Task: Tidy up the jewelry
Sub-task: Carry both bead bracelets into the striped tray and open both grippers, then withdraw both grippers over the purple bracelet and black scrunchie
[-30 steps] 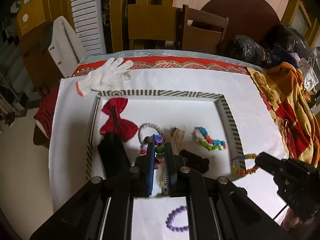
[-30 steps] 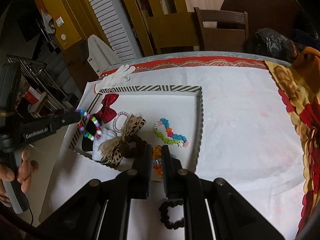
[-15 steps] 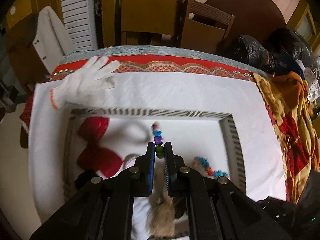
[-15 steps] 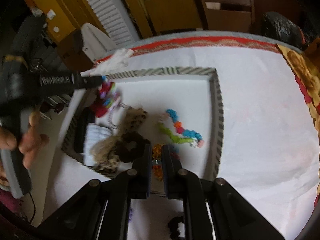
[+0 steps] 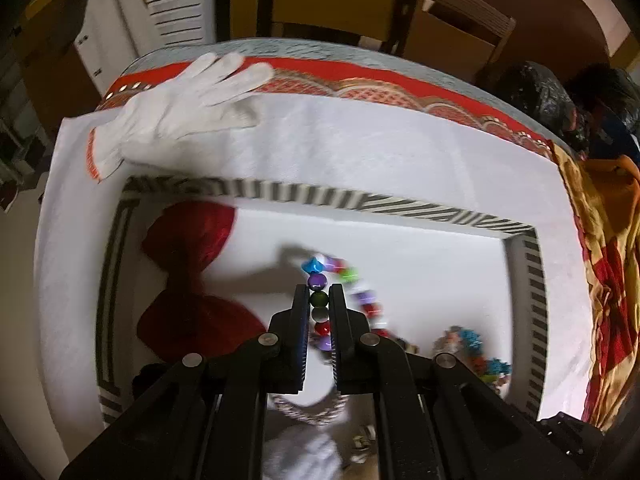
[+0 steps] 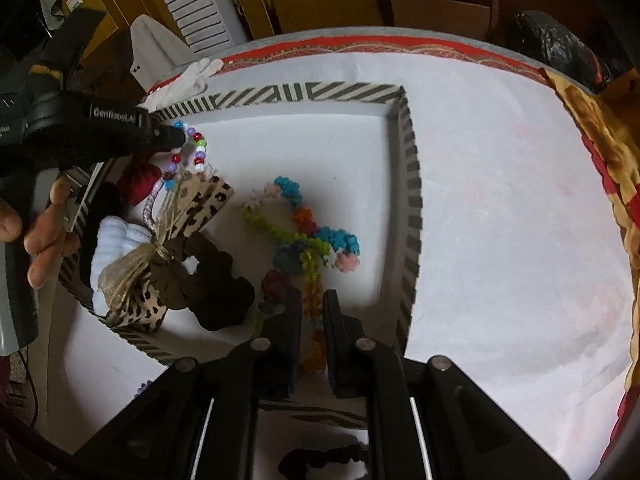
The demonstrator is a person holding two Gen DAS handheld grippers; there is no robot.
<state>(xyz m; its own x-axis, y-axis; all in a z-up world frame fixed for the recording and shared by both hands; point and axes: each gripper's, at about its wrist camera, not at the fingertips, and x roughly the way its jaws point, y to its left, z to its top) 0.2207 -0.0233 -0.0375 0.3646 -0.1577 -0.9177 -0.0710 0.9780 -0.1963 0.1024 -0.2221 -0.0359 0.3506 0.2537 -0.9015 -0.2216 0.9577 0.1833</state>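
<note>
Cluttered room with wooden chairs (image 5: 440, 28) in the back, and a table (image 6: 500, 200) under a white cloth with a red patterned border. A shallow tray with a black and white striped rim (image 6: 412, 184) sits on it.

The left tool (image 5: 319, 300) points steeply down over the tray, jaws nearly together and clamped on a bracelet of mixed coloured beads (image 5: 319, 280). The green bead is pinched right at the tips, and the rest of the strand hangs off to the tool's right (blurry there, so I can't tell if it touches the tray floor). Just left of that tool lies a red bow (image 5: 192, 272), and beyond the far rim is a white glove (image 5: 180, 108).

The right tool (image 6: 312, 300) is also tilted down over the tray's near edge. Its jaws have just been opening a little, and an orange and yellow beaded string (image 6: 312, 320) runs through the narrow gap. I can't say for sure if the pads press on it. Just past its tips is a pile of fuzzy, flower-like strands (image 6: 316, 232) in blue, green, orange and pink. To its left are a dark brown scrunchie (image 6: 208, 280), a leopard print bow (image 6: 188, 216) and something white and fluffy (image 6: 116, 240). A black scrunchie (image 6: 320, 460) lies outside the tray, under the tool body. Fingers of the person's hand (image 6: 44, 236) wrap the left tool's grip.
</note>
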